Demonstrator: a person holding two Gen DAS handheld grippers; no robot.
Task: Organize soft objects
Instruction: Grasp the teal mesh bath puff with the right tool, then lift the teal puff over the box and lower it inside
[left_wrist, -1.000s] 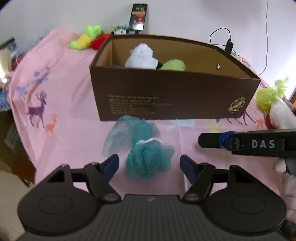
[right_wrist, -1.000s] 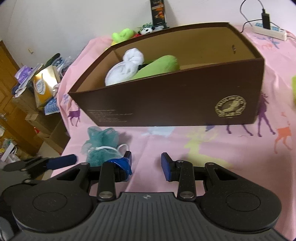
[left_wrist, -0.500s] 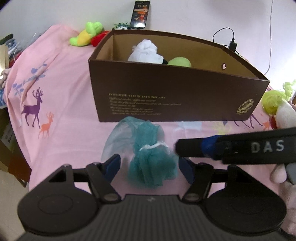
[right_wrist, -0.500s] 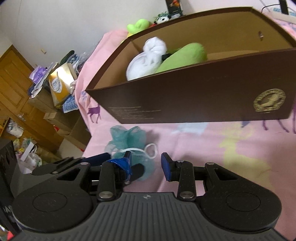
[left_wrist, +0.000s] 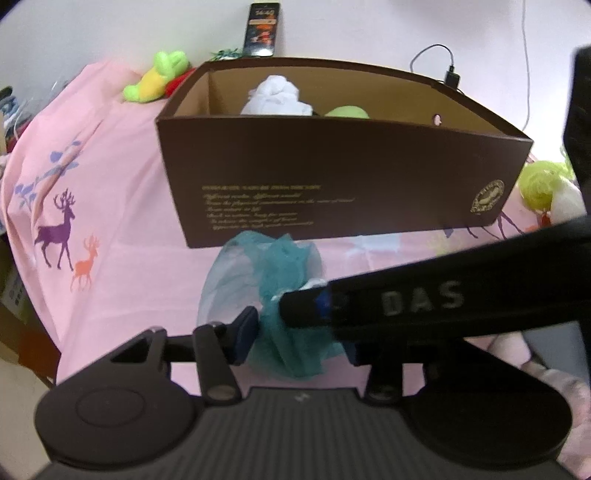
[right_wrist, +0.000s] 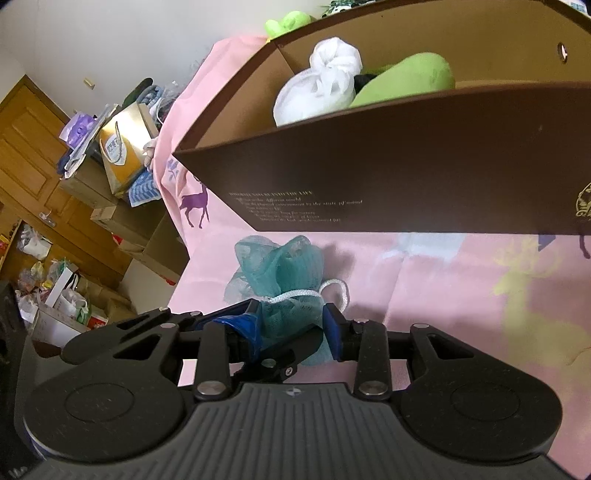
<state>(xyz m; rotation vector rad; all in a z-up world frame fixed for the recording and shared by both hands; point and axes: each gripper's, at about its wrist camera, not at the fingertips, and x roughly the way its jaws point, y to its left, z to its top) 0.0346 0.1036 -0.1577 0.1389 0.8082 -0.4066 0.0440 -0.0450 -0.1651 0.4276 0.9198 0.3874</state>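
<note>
A teal mesh bath pouf (left_wrist: 280, 266) with a white cord lies on the pink cloth just in front of the brown cardboard box (left_wrist: 332, 177). My left gripper (left_wrist: 299, 339) is closing on the pouf's near end. One pad (left_wrist: 246, 330) presses into the mesh and the other is hidden behind the right tool. My right gripper (left_wrist: 299, 312) reaches in from the right over the cord. In the right wrist view its jaws (right_wrist: 291, 326) are opening slightly with the pouf (right_wrist: 291, 266) filling the gap. Inside the box (right_wrist: 406, 155) are a white bundle (right_wrist: 325, 81) and a green plush (right_wrist: 410, 74).
A green and yellow plush (left_wrist: 155, 74) and a phone (left_wrist: 264, 27) sit behind the box. A yellow-green plush (left_wrist: 539, 181) lies at the right, with a charger cable (left_wrist: 452, 75) behind. The table's left edge drops to cluttered boxes and bags (right_wrist: 122, 147).
My left jaws have closed in from wide apart onto the pouf. My right gripper has slid left across the cloth until its fingers straddle the pouf by the cord.
</note>
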